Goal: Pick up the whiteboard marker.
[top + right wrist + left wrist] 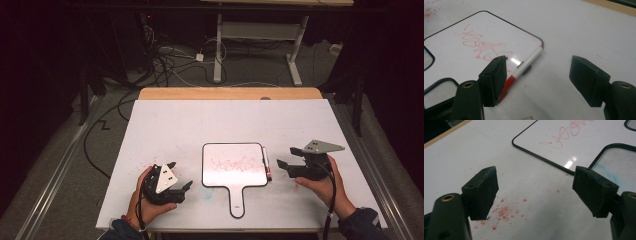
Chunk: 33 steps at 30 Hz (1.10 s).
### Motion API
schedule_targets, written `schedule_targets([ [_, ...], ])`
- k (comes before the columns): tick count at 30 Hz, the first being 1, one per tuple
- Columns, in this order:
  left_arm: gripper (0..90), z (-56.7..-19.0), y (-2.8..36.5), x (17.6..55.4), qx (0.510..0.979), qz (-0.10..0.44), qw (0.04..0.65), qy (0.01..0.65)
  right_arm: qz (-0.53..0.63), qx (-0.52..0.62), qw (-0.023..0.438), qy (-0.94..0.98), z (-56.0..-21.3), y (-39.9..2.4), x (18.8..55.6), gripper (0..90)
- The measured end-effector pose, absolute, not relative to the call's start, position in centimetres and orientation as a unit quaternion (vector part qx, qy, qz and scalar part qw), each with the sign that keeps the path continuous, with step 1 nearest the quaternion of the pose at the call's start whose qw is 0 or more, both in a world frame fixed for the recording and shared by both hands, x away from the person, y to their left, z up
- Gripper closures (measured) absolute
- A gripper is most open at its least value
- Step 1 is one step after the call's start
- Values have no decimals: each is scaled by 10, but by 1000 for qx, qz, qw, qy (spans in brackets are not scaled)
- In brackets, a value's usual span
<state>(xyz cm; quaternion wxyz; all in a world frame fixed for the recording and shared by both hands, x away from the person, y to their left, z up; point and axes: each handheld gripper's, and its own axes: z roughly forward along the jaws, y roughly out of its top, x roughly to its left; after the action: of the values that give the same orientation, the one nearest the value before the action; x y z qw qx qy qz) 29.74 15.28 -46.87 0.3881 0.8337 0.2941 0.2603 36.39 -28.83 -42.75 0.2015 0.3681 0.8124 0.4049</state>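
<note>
Now we hold our right gripper (pixel 289 157) to the right of the small whiteboard (pixel 232 165), low over the desk (pixel 175 125), with its jaws wide apart and nothing between them. In the right gripper view (pixel 537 77) the jaws frame a red marker (pixel 522 70), which lies flat just ahead of them; its red cap sits close by the left jaw but we cannot tell whether it touches. The marker runs along the right edge of the whiteboard, its far tip at the board's rounded corner. In the high view the marker (pixel 266 163) shows as a thin stick lying just beside that edge.

Our left gripper (pixel 179 175) rests at the lower left of the whiteboard, also released, with its jaws spread and empty. In the left gripper view (pixel 535 192) they look across bare white desk speckled with red flecks (pixel 504 211), and the corner of the whiteboard (pixel 574 142) lies farther ahead.

The whiteboard lies flat near the middle of the desk, its short handle (pixel 237 202) pointing toward us. Red scribbles (pixel 231 164) cover its middle. A pale blue smear (pixel 209 192) marks the desk just left of the handle. Beyond the white sheet a strip of wooden edge (pixel 230 93) shows, and past that cables (pixel 170 60) lie on the floor.
</note>
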Motion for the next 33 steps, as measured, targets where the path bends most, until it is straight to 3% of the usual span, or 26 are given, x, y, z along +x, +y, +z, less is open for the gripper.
schedule_targets([
  [3,198,-469,152,298,835,258,387,293,393,372,190,819,-427,-283,372,353],
  [9,199,-470,152,298,838,257,384,291,373,406,112,827,-437,-266,412,449],
  [15,199,-471,153,298,840,255,381,291,340,434,73,831,-454,-255,435,492],
  [18,199,-472,153,298,842,252,378,290,341,438,54,830,-458,-253,440,589],
  [28,199,-473,151,298,847,245,375,287,353,448,35,821,-462,-248,444,776],
  [33,198,-473,151,299,847,243,376,288,354,448,33,820,-463,-251,444,810],
])
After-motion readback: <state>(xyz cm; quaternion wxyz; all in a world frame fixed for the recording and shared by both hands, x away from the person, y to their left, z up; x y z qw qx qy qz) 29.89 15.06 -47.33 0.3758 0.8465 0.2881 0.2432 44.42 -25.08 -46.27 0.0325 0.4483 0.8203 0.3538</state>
